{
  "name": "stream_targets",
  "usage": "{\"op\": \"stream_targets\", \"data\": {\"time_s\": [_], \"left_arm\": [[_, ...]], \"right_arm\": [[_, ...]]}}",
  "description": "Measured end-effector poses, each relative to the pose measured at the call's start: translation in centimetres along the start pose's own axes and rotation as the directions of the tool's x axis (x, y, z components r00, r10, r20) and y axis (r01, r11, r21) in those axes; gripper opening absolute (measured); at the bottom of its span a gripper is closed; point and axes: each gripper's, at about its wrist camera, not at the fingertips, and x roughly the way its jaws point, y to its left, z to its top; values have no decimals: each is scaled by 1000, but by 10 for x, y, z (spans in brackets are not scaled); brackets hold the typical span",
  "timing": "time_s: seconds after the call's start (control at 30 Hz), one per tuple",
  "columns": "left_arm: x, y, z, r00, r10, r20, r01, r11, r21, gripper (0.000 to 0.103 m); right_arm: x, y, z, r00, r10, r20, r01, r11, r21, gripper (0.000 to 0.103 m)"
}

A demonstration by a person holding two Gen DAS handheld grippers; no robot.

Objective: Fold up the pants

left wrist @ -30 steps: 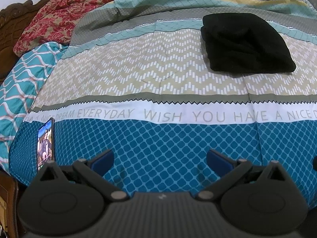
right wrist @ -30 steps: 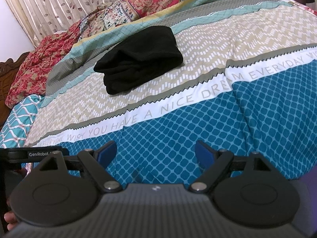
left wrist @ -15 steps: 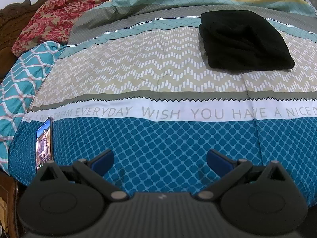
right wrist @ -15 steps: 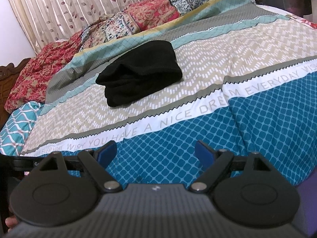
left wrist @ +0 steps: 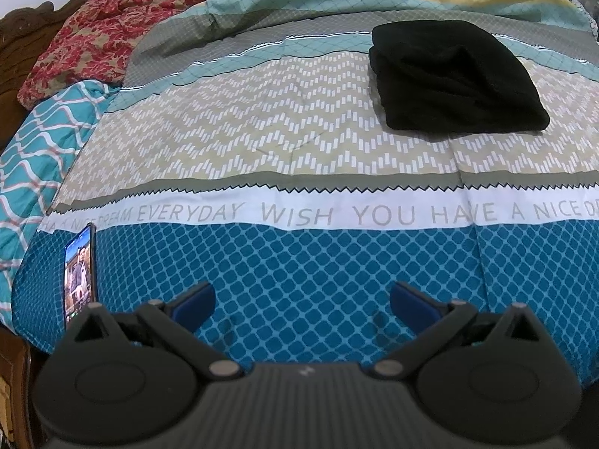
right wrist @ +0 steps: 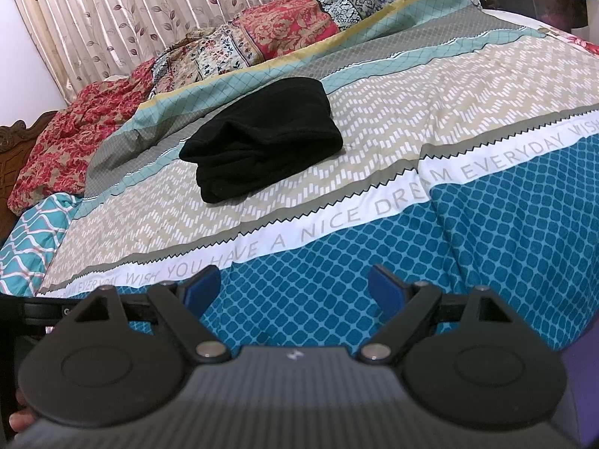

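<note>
Blue pads are tipping the spread fingers of the left gripper [left wrist: 301, 299], which is hovering with its jaws wide apart and nothing between them over the near edge of the bedspread [left wrist: 299, 280]. In the right wrist view the right gripper [right wrist: 295, 286] is doing the same, jaws parted and empty, above the same teal diamond-print band. A fingertip is peeking out at 8 o'clock under that gripper's body, and a black bar at 9 o'clock is carrying small white lettering too cut off to read.

A smartphone [left wrist: 79, 271] is lying at 9 o'clock in the left view, near the bed's edge, its screen lit; what is on it is too small to tell.

Beyond the teal band a white stripe is running across the bed, printed in grey capitals: "DREAM EVERYDAY WISH YOU HAVE A NICE", repeating along its length. A beige zigzag band is lying past it.

The black pants [left wrist: 455, 78] are sitting folded into a compact bundle on that beige band, at 1 o'clock in the left view and at 11 o'clock [right wrist: 262, 138] in the right, well apart from both grippers.

Farther off, red floral quilts [right wrist: 75, 142] are bunching against a carved wooden headboard [left wrist: 33, 22], and a leaf-patterned curtain [right wrist: 149, 11] is hanging behind.
</note>
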Motion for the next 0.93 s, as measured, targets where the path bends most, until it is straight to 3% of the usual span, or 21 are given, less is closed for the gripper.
{"op": "stream_targets", "data": {"time_s": [0.93], "left_arm": [[-9,-5,4,998,-57,33,57,998,6,103]], "right_arm": [[0,1,2,1000,-4,9,4,1000,-4,88]]}}
